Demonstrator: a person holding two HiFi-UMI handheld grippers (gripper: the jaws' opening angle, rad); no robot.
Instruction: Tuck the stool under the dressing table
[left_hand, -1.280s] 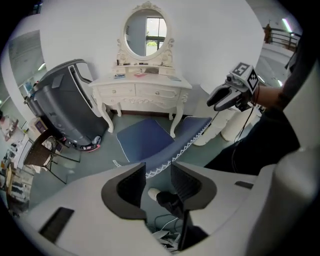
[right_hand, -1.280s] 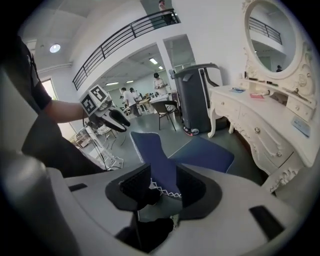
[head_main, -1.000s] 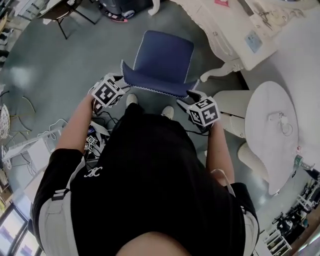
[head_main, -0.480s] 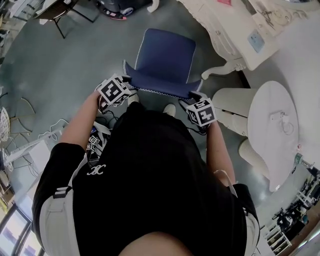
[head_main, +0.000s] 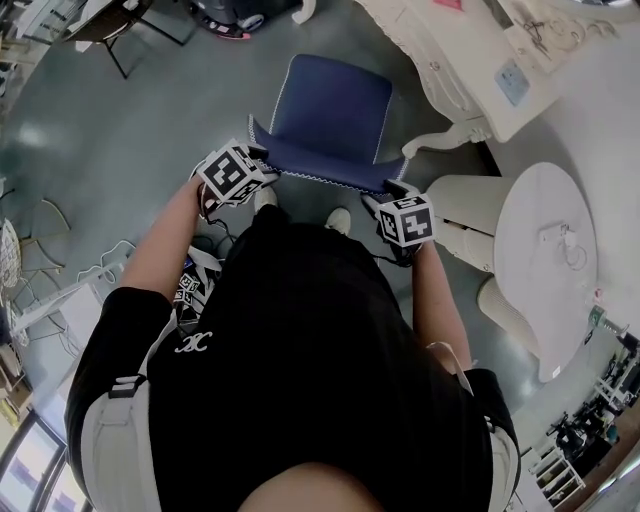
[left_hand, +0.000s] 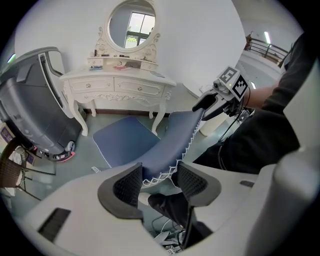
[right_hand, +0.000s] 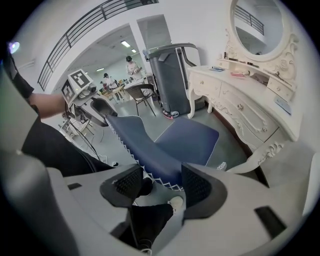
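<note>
The stool (head_main: 335, 105) is a dark blue seat with a low backrest edged in white stitching, standing on the grey floor before the white dressing table (head_main: 470, 70). My left gripper (head_main: 256, 152) is at the backrest's left top corner, my right gripper (head_main: 392, 190) at its right top corner. In the left gripper view the backrest edge (left_hand: 172, 145) runs between the open jaws of the left gripper (left_hand: 159, 180), unpinched. The right gripper view shows the same: the right gripper (right_hand: 162, 182) is open around the edge (right_hand: 150, 160). Both pairs of jaws have just been opening.
A round white table (head_main: 545, 260) stands at the right, close to the dressing table's curved leg (head_main: 440, 145). A grey machine (left_hand: 35, 100) stands left of the dressing table. Cables (head_main: 100, 265) lie on the floor at the left. The person's shoes (head_main: 337, 222) are just behind the backrest.
Both grippers have slid forward and slightly down onto the backrest's top corners. The stool has barely moved.
</note>
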